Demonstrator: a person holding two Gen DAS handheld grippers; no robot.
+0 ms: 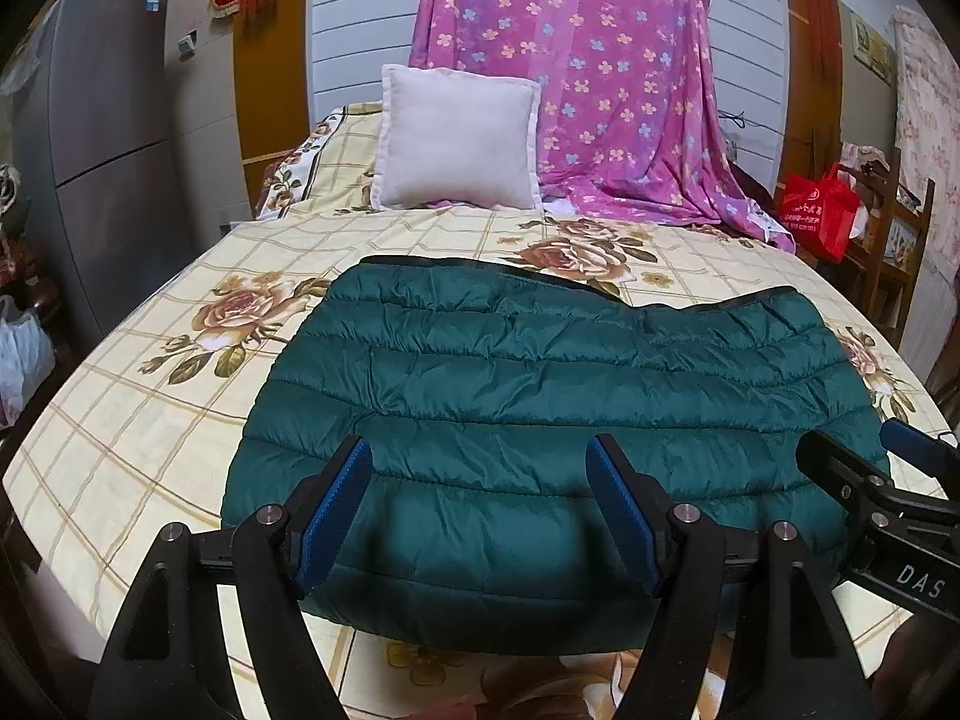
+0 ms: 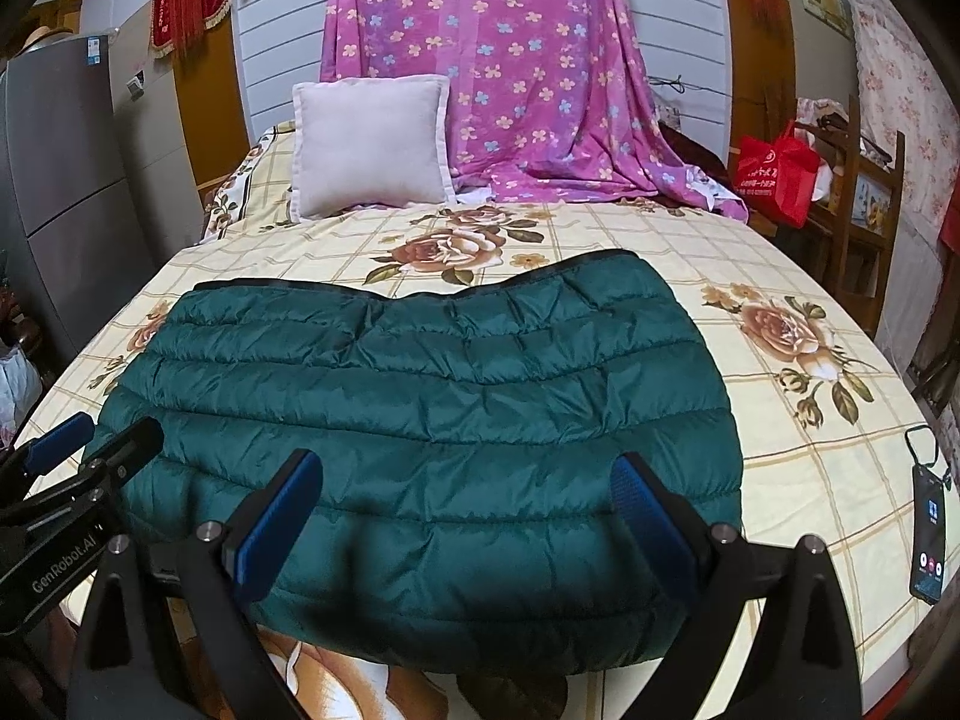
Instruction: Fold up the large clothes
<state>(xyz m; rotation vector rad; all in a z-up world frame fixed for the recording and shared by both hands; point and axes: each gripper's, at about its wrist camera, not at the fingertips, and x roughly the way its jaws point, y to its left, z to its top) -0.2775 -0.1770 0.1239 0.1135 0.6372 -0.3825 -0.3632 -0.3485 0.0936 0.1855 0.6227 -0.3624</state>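
A dark green quilted puffer jacket [image 1: 540, 396] lies folded into a wide block on the floral bed sheet [image 1: 150, 420]; it also shows in the right wrist view [image 2: 432, 396]. My left gripper [image 1: 480, 462] is open and empty, hovering over the jacket's near left part. My right gripper [image 2: 468, 480] is open and empty over the jacket's near right part. The right gripper shows at the right edge of the left wrist view [image 1: 864, 450], and the left gripper at the left edge of the right wrist view [image 2: 90, 438].
A white cushion [image 1: 456, 144] leans at the bed's head beside a purple flowered sheet [image 1: 600, 78] draped over something. A phone [image 2: 927, 540] with a cable lies on the bed's right side. A red bag [image 1: 819, 213] hangs at right; a grey fridge [image 1: 90, 168] stands left.
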